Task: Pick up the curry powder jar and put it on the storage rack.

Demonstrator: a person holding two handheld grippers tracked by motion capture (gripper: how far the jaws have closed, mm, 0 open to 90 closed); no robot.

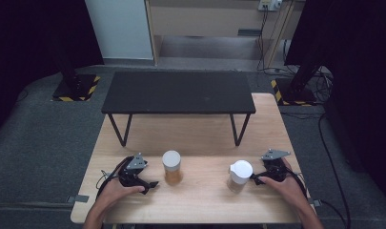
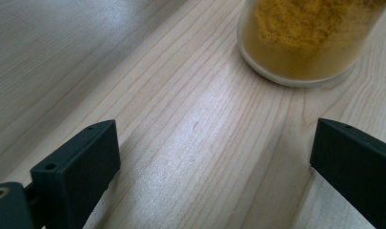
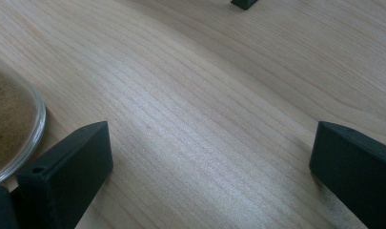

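Note:
Two white-lidded glass jars stand on the wooden table (image 1: 200,200). The left jar (image 1: 172,167) holds orange-yellow powder; its base (image 2: 305,43) shows just ahead of my left gripper (image 2: 214,157), slightly to the right. That left gripper (image 1: 150,183) rests open on the table, to the left of this jar, nothing between its jaws. The right jar (image 1: 239,175) holds tan powder, and its glass base (image 3: 12,129) sits beside the left jaw of my right gripper (image 3: 212,162). My right gripper (image 1: 257,179) is open, close to the right side of that jar, with bare wood between its jaws.
A low black bench-like shelf (image 1: 178,92) on thin legs stands across the far half of the table. One of its feet (image 3: 243,4) shows at the top of the right gripper view. Bare wood lies between the two jars and along the front edge.

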